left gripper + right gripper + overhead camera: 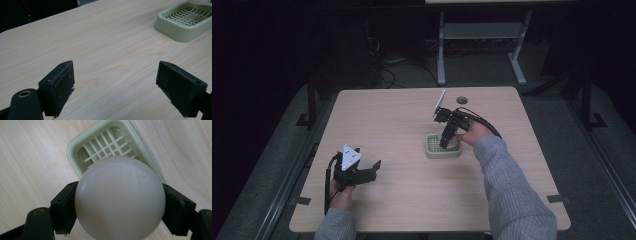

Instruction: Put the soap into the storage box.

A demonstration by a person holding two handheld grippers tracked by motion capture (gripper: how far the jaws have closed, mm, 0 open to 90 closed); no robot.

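The left gripper (374, 167) rests near the table's (412, 200) 8 o'clock corner, jaws spread wide and empty, the green tray (186, 21) off at its 1 o'clock. At table centre, the right gripper (120, 207) is clamped on a white ball (120, 200), held directly above the tray (100, 145). Judgement: the ball is being set into the tray. Lower it square over the grid until it seats, then part the jaws slowly, because the ball may roll.
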